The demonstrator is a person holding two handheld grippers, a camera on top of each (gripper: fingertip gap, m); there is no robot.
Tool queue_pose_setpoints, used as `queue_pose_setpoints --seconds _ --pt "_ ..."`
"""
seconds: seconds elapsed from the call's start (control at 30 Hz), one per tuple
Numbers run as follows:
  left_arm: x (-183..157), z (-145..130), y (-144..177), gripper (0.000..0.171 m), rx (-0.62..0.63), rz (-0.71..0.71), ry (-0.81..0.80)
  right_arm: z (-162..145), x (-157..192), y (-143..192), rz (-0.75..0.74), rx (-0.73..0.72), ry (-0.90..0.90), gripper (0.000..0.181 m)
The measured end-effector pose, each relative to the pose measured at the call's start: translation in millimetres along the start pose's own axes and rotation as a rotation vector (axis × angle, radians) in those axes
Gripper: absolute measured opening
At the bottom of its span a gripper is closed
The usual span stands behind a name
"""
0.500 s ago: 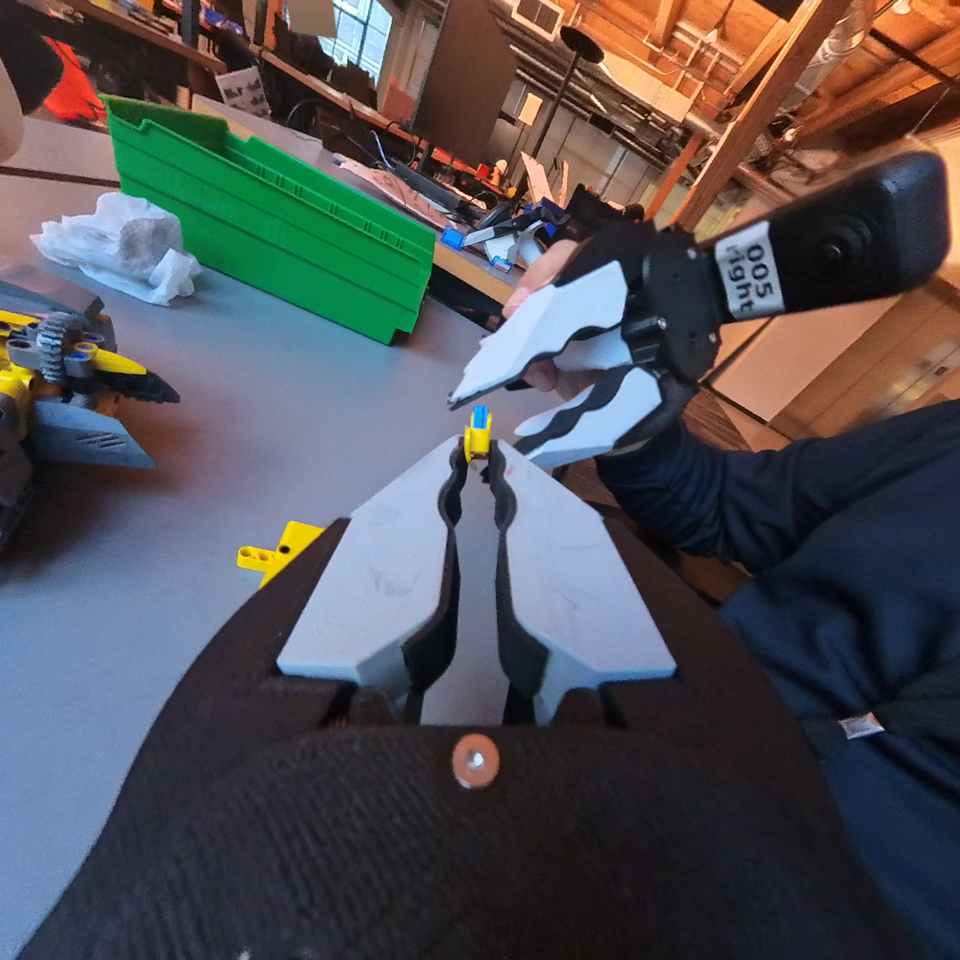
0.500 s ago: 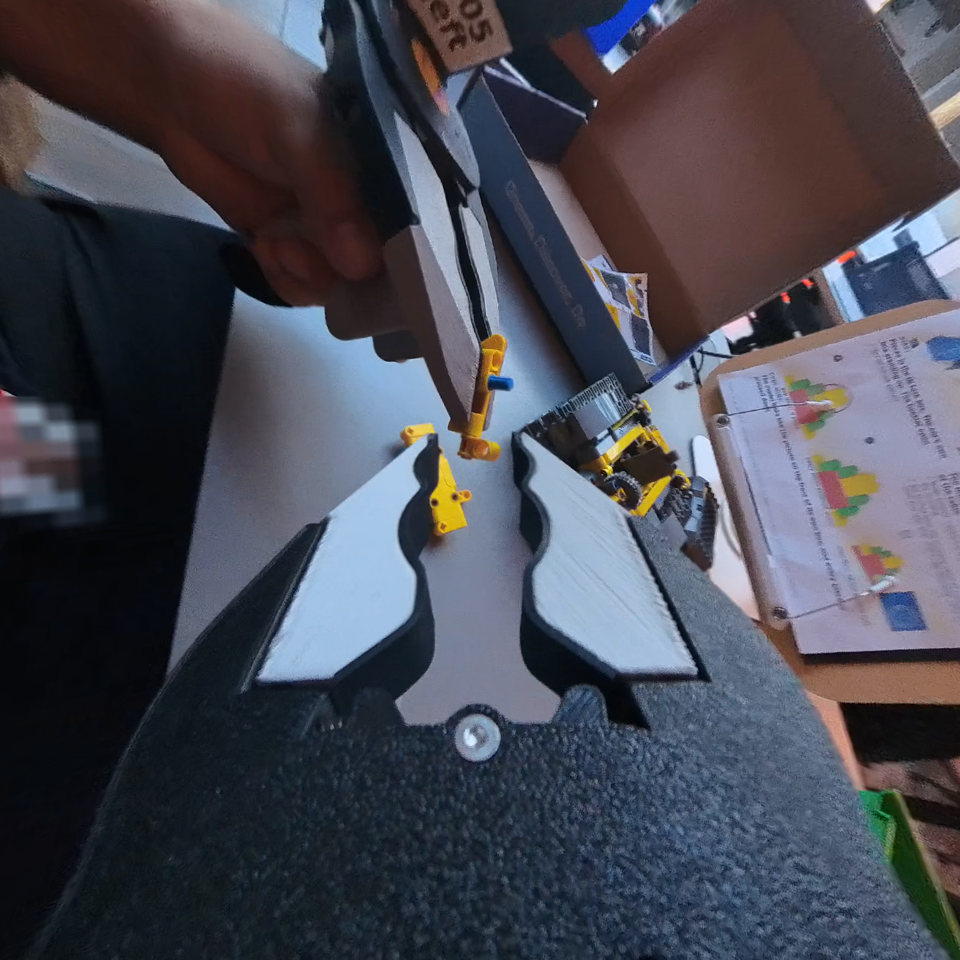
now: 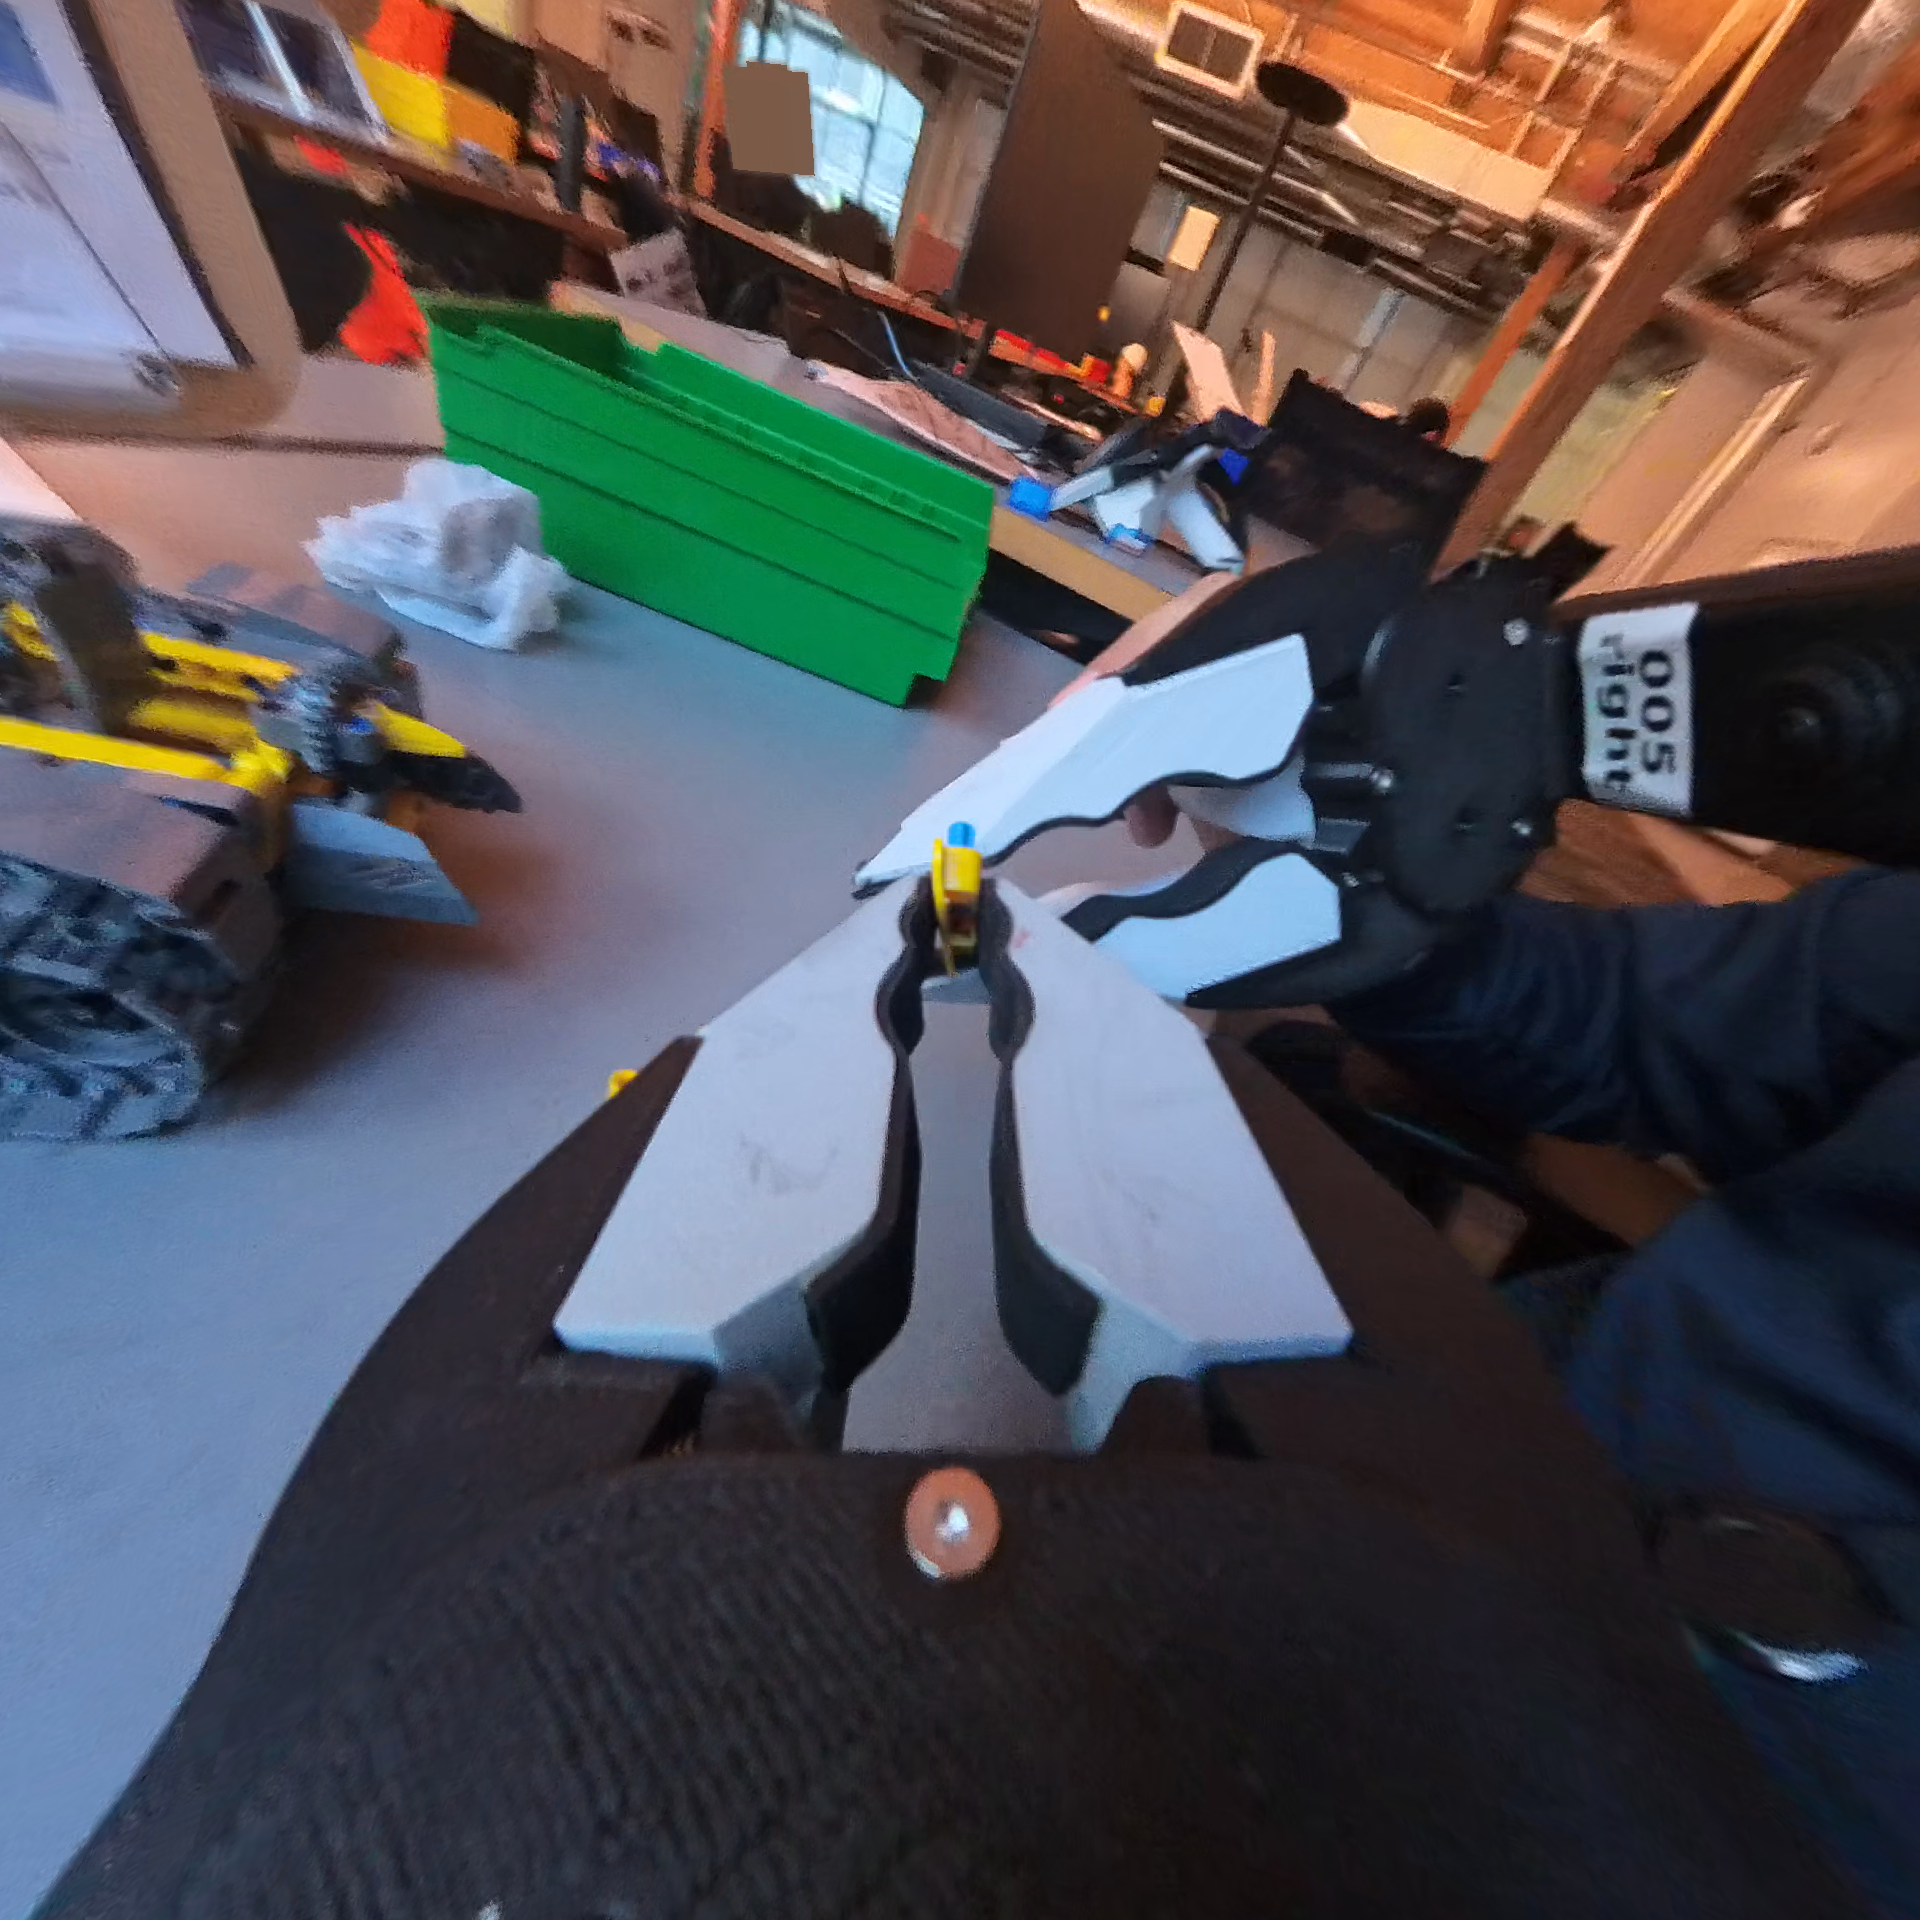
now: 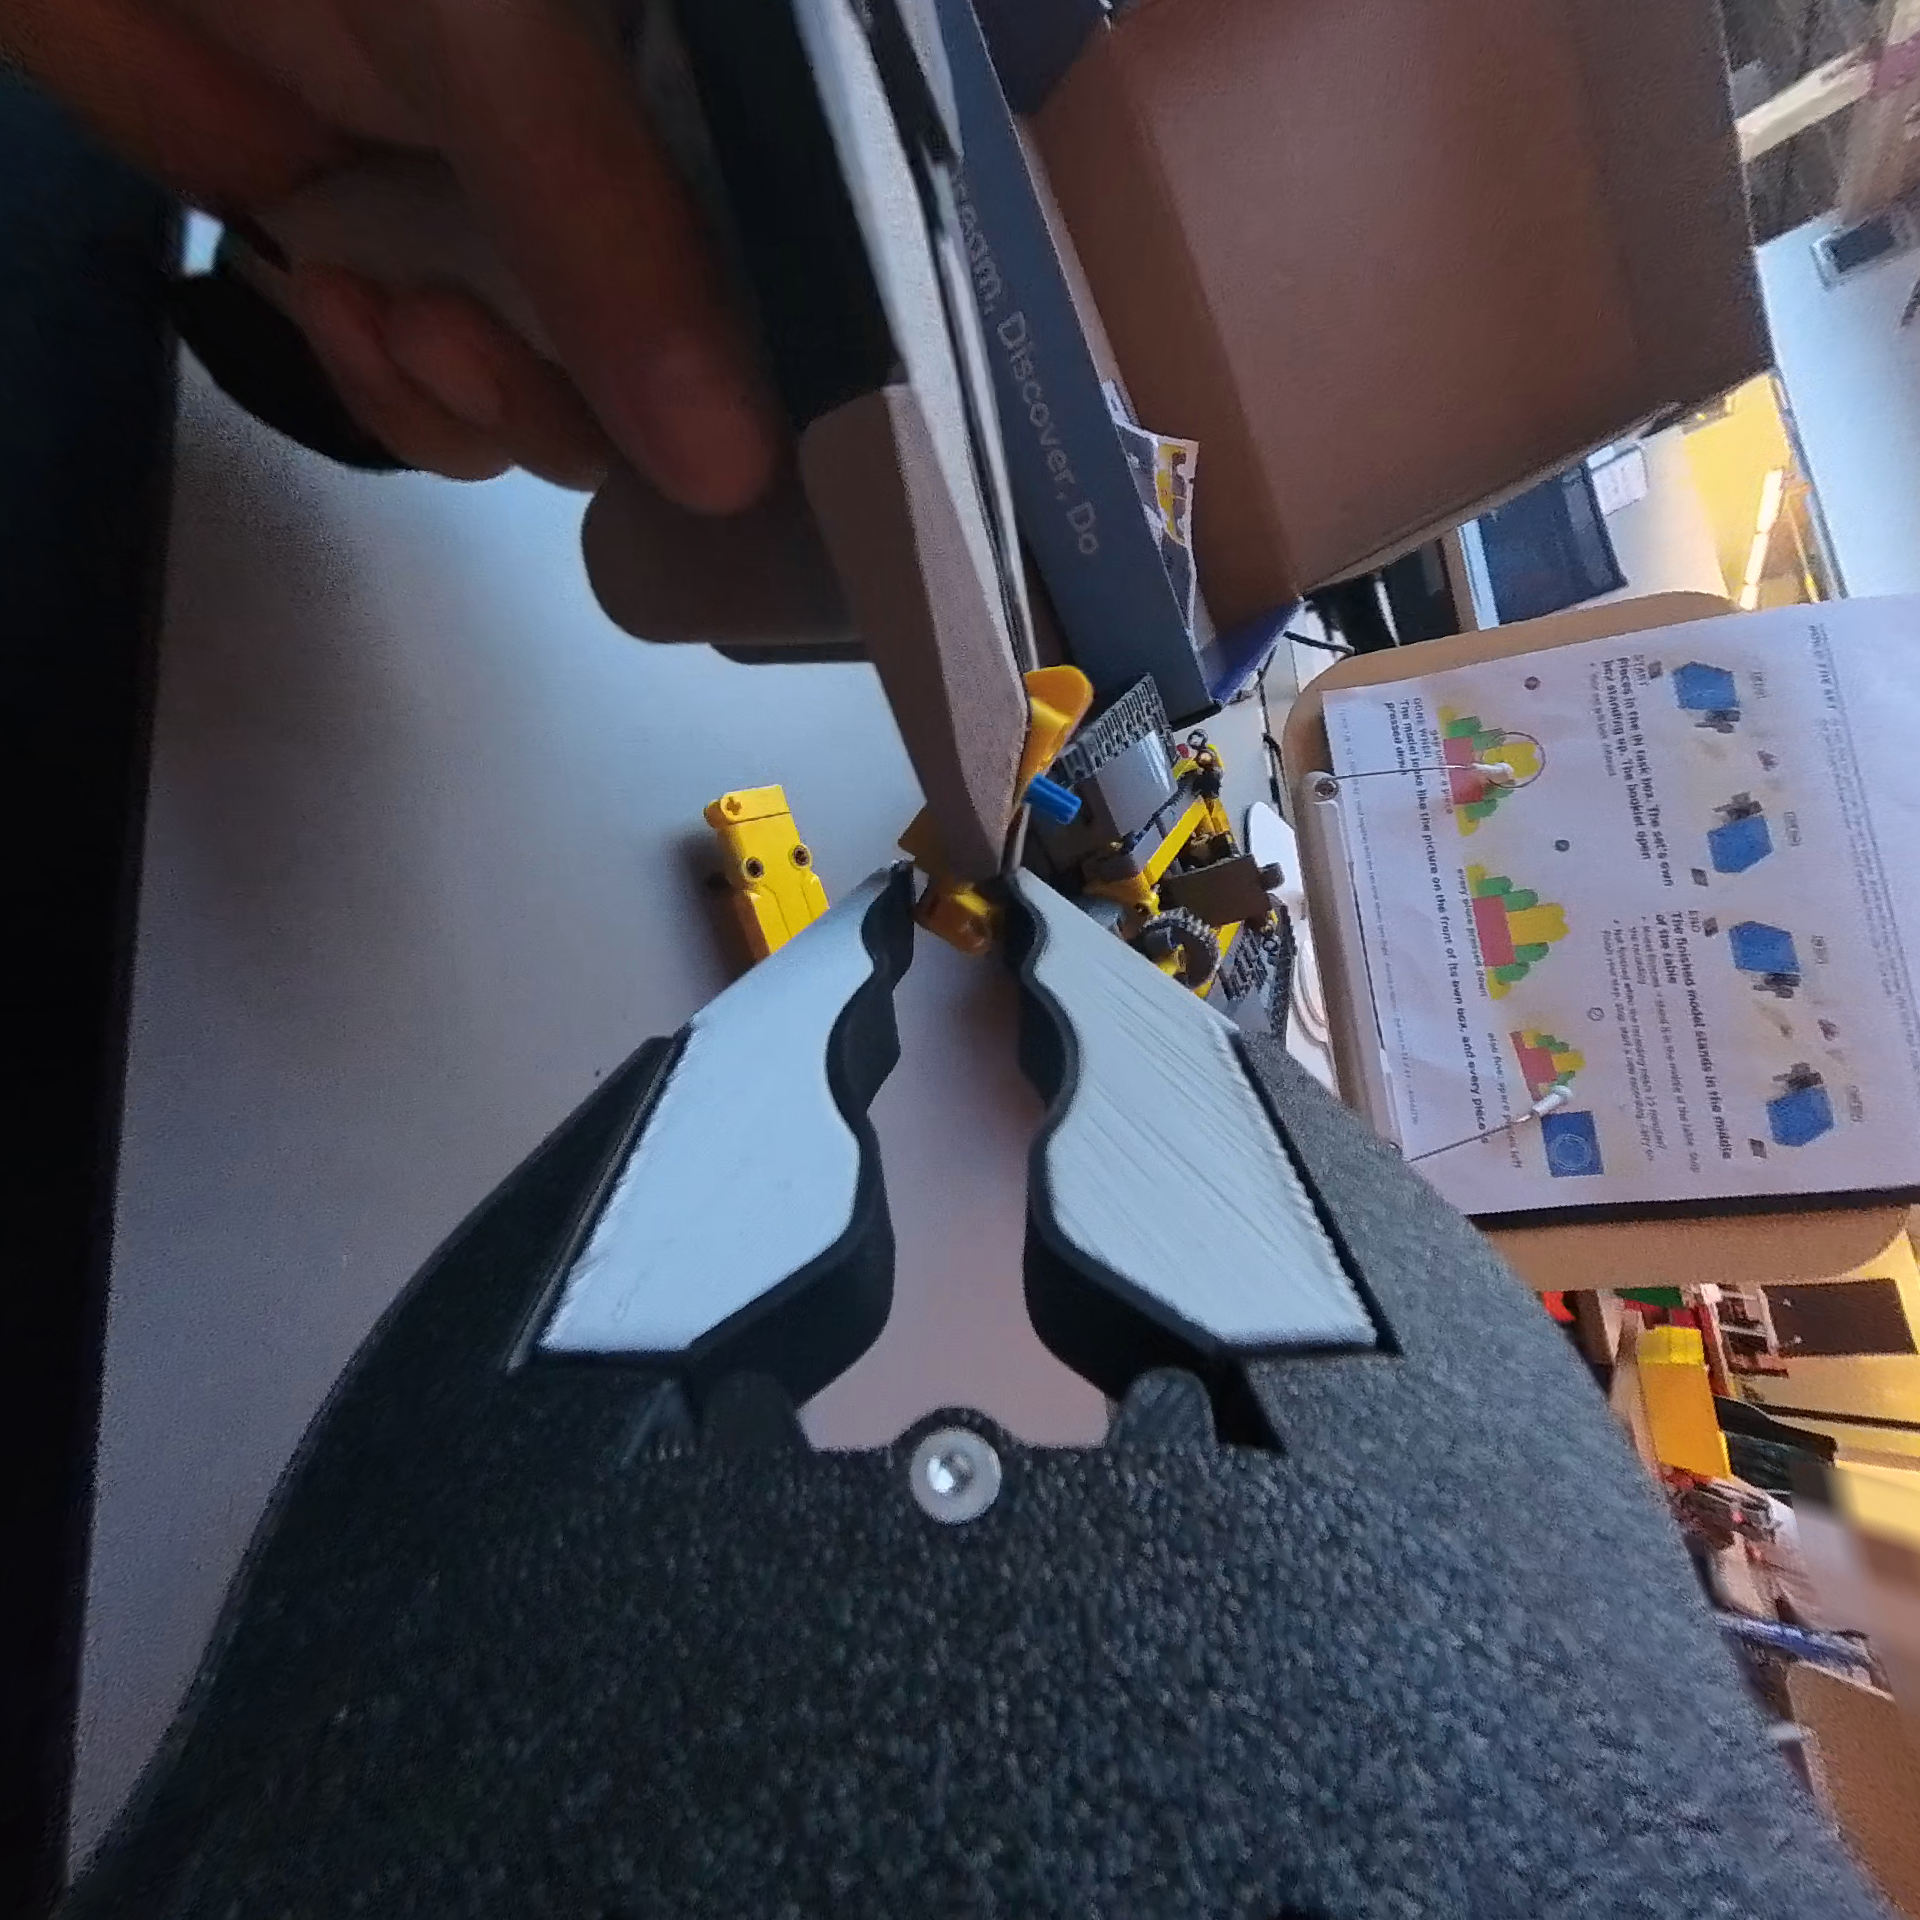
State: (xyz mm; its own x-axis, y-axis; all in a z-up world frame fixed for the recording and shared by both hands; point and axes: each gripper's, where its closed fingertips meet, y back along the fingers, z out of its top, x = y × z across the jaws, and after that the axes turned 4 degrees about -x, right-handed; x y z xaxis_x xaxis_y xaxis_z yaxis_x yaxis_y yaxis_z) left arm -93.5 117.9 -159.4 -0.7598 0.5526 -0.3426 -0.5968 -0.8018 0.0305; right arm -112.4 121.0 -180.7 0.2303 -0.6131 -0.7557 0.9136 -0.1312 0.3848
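Over the grey table [image 3: 312, 1247], the left gripper [image 3: 954, 914] has its tips pinched tight on a small yellow brick piece with a blue pin [image 3: 956, 873] stuck in it, held up in the air. Right up against it, the right gripper [image 4: 954, 899] has its fingers apart with the tips either side of that piece's lower end, looks like touching but not squeezing it. Another yellow piece [image 4: 764, 868] lies loose on the table just beside them, with the yellow and grey tracked model [image 3: 156, 831] further left, and a green bin [image 3: 707, 520] and crumpled white bag [image 3: 447, 556] behind.
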Motion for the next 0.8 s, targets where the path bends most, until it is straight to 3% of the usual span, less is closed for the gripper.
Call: queue_pose_setpoints --seconds 0.13,0.3,0.37,0.43,0.47,0.57,0.8 --pt "7 -1 3 0.004 0.023 0.129 -0.159 -2 -2 -9 -0.108 0.057 0.178 0.013" --pt "20 -19 0 0.004 0.052 0.159 -0.079 -23 11 -19 -0.011 0.174 0.409 0.011" --pt "21 19 13 0.004 -0.146 0.145 0.0 -62 34 -22 0.14 0.318 0.496 0.007" --pt "33 44 29 0.005 -0.158 0.153 -0.009 -72 43 -19 0.118 0.255 0.601 0.004" --pt "39 41 32 0.005 -0.094 0.153 -0.027 -67 34 -16 0.08 0.24 0.536 0.004" --pt "43 29 29 0.005 -0.065 0.113 0.044 -47 3 -12 0.015 0.195 0.233 0.005" --pt "36 10 16 0.005 -0.039 0.021 0.108 -59 -6 -10 -0.065 0.155 0.059 0.005"
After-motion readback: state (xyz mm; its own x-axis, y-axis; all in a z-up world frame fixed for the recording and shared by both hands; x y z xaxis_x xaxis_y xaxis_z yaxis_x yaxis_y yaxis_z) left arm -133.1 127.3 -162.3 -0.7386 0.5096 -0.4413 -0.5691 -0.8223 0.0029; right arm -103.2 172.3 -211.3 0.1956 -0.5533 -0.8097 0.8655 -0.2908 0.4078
